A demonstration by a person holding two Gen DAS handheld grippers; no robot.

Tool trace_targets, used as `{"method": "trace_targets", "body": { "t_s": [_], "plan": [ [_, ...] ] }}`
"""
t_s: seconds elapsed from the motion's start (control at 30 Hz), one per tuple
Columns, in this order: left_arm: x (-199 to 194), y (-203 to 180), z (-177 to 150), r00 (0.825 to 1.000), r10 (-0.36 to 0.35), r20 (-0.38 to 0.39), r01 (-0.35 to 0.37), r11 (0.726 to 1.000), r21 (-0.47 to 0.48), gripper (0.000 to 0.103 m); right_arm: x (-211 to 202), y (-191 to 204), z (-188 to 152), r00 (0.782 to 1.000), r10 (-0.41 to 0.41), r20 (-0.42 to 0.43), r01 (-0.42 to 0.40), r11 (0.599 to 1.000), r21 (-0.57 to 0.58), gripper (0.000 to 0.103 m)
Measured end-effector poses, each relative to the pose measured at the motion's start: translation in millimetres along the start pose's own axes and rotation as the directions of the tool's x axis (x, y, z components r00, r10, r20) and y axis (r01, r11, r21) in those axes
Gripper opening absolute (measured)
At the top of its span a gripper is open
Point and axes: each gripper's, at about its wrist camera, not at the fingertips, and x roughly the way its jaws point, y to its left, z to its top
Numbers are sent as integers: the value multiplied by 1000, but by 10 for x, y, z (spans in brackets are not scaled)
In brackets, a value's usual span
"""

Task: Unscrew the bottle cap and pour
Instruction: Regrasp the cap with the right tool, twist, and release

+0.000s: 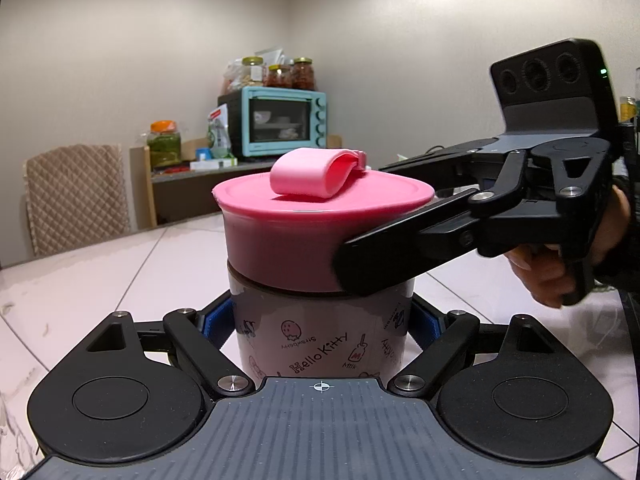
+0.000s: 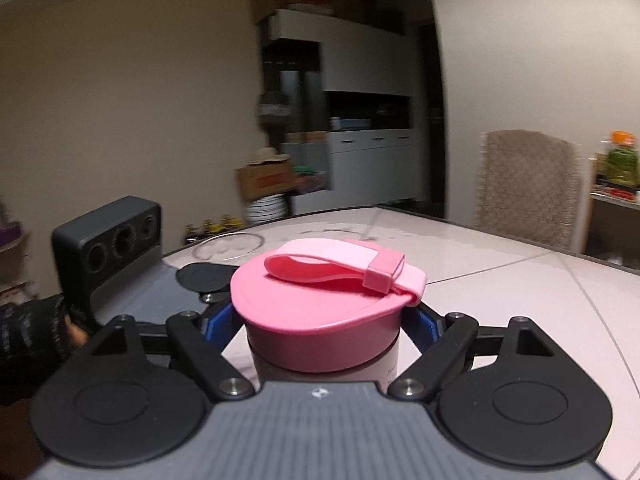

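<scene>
A pale Hello Kitty-printed bottle [image 1: 320, 340] stands upright on the white tiled table [image 1: 100, 272]. The left gripper [image 1: 320, 320] has its blue-padded jaws closed against the bottle's body. Above it, the right gripper [image 2: 324, 320] has its jaws clamped on the bottle's broad pink screw cap [image 1: 320, 220], which carries a folded pink strap [image 2: 340, 264].

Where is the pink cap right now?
The pink cap sits on top of the bottle at the centre of both views, with the right hand-held gripper closed around its sides.
</scene>
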Motion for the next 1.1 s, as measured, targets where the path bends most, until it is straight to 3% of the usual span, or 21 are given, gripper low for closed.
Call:
{"method": "trace_targets", "body": {
  "t_s": [0.23, 0.47, 0.67, 0.93, 1.1],
  "plan": [
    [3, -7, -3, 1000, 1, -1, -1, 1000, 1, 90, -35, 50, 55, 1000, -12, -3, 12, 1000, 11, 87],
    [5, -9, -6, 1000, 1, 0, -1, 1000, 1, 90, -127, 298, 66, 989, -148, 4, 148, 988, 47, 95],
    [2, -1, -7, 1000, 1, 0, -1, 1000, 1, 90, -207, 603, 42, 939, -344, 29, 338, 934, 114, 96],
    [7, 2, -8, 1000, 1, 1, -1, 1000, 1, 90, -56, 753, -12, 893, -449, 37, 442, 889, 122, 95],
    [7, 1, -9, 1000, 1, 1, -1, 1000, 1, 90, 89, 767, -38, 878, -478, 32, 469, 872, 142, 95]
  ]
}}
